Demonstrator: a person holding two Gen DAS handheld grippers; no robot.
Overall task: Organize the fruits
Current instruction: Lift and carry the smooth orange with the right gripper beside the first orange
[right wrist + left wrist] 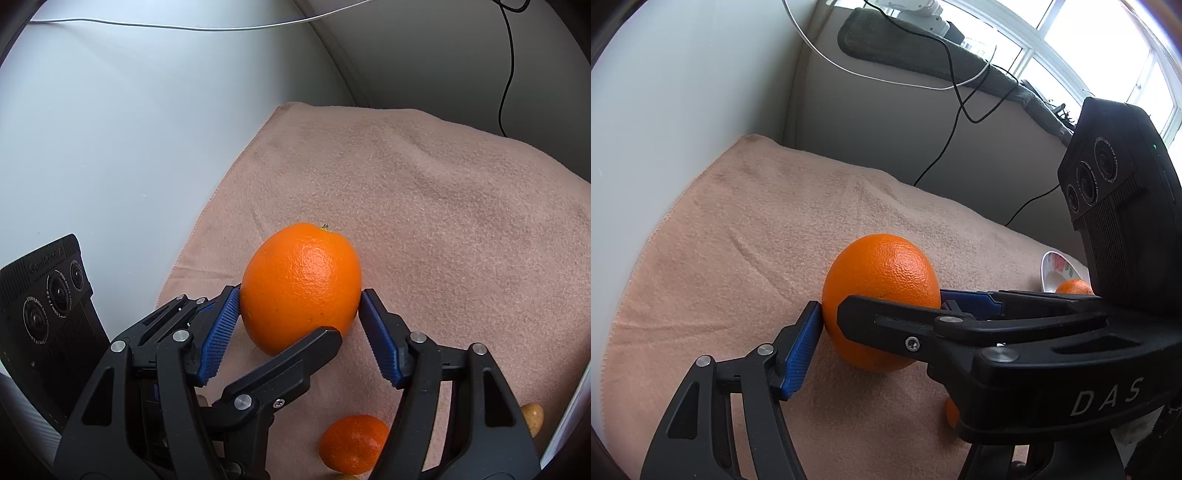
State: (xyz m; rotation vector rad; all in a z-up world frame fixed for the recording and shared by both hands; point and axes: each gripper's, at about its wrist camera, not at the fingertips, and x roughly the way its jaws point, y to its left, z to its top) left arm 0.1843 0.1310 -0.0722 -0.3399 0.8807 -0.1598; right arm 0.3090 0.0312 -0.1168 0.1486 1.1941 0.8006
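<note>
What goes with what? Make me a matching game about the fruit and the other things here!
Things:
1. big orange
2. small orange
3. bowl
4. towel

Matches:
A. pinkish and fuzzy, spread under everything
B. lying loose, not gripped
C. flowers painted inside
D. squeezed between blue pads

Pairs: 1-D, 2-B, 3-C, 4-A
</note>
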